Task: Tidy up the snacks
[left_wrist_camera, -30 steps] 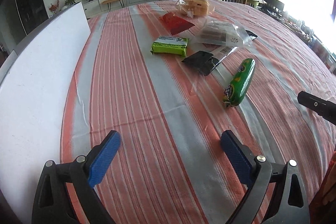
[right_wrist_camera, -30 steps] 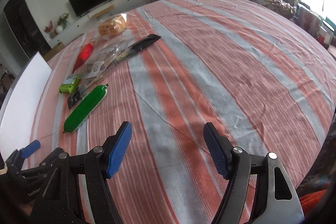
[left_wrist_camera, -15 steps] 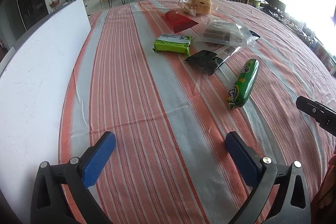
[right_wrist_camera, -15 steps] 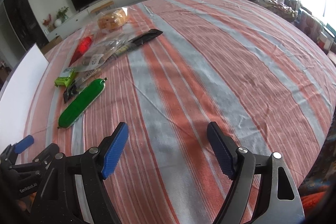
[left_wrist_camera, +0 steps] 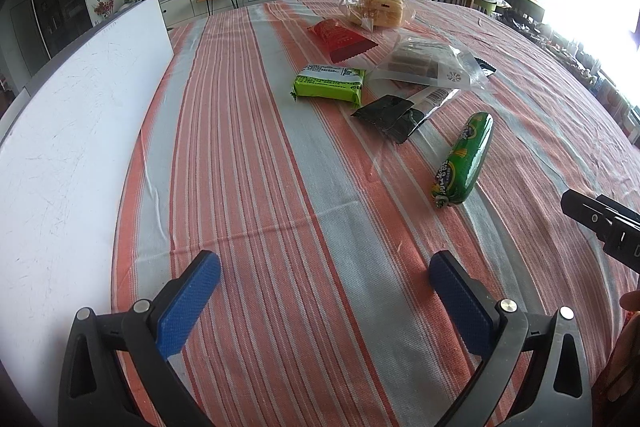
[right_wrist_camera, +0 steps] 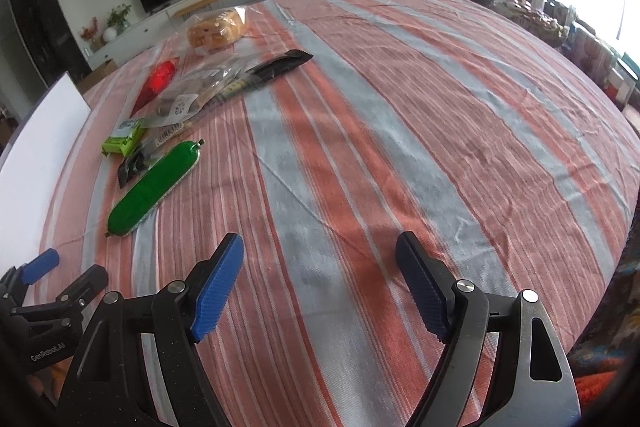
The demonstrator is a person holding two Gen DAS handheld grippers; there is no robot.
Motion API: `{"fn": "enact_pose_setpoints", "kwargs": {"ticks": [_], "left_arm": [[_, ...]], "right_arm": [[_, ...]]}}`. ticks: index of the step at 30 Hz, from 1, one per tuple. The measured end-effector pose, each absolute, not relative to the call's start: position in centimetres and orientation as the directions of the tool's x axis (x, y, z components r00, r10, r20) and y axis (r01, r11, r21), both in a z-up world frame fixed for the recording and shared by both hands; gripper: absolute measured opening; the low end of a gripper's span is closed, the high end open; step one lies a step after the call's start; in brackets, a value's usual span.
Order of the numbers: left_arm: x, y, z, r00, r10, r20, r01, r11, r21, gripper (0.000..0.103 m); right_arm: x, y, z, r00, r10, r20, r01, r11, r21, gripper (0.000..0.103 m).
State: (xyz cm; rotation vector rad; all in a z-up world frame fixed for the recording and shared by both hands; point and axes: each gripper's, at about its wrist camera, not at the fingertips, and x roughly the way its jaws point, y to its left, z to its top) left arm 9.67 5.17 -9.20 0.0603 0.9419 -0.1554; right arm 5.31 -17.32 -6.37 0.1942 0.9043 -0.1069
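Snacks lie in a loose group on the striped tablecloth (left_wrist_camera: 280, 187). A green sausage (left_wrist_camera: 464, 161) (right_wrist_camera: 154, 187) lies nearest. Beyond it are a dark seaweed packet (left_wrist_camera: 390, 115), a green wafer pack (left_wrist_camera: 330, 87) (right_wrist_camera: 124, 141), a clear bag of brown bars (left_wrist_camera: 428, 65), a red packet (left_wrist_camera: 342, 39) (right_wrist_camera: 158, 83) and a bag of bread (left_wrist_camera: 374, 11) (right_wrist_camera: 216, 29). My left gripper (left_wrist_camera: 324, 291) is open and empty, above the cloth short of the snacks. My right gripper (right_wrist_camera: 320, 287) is open and empty, right of the sausage.
A white board (left_wrist_camera: 68, 147) (right_wrist_camera: 36, 155) lies along the table's left side. A long black packet (right_wrist_camera: 280, 65) lies right of the clear bag. The right gripper's body (left_wrist_camera: 604, 227) shows at the left view's right edge. A chair and cluttered shelves stand beyond the far edge.
Both grippers have eased slightly lower and forward over the cloth, still open. The snacks have not moved.
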Motion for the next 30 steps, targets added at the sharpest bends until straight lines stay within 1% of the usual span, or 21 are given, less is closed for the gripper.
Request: {"fn": "enact_pose_setpoints", "kwargs": {"ticks": [9, 22, 30], "left_arm": [[9.7, 5.2, -9.2, 0.578, -0.106, -0.809, 0.159, 0.987, -0.016, 0.103], [9.7, 5.2, -9.2, 0.578, -0.106, -0.809, 0.159, 0.987, -0.016, 0.103], [9.7, 5.2, -9.2, 0.578, -0.106, -0.809, 0.159, 0.987, -0.016, 0.103]], "right_arm": [[5.3, -16.4, -6.5, 0.594, -0.064, -0.802, 0.164, 0.985, 0.043, 0.084], [4.9, -18.1, -6.1, 0.628, 0.041, -0.777, 0.172, 0.967, 0.190, 0.085], [4.9, -18.1, -6.0, 0.629, 0.045, -0.776, 0.173, 0.965, 0.196, 0.085]]}}
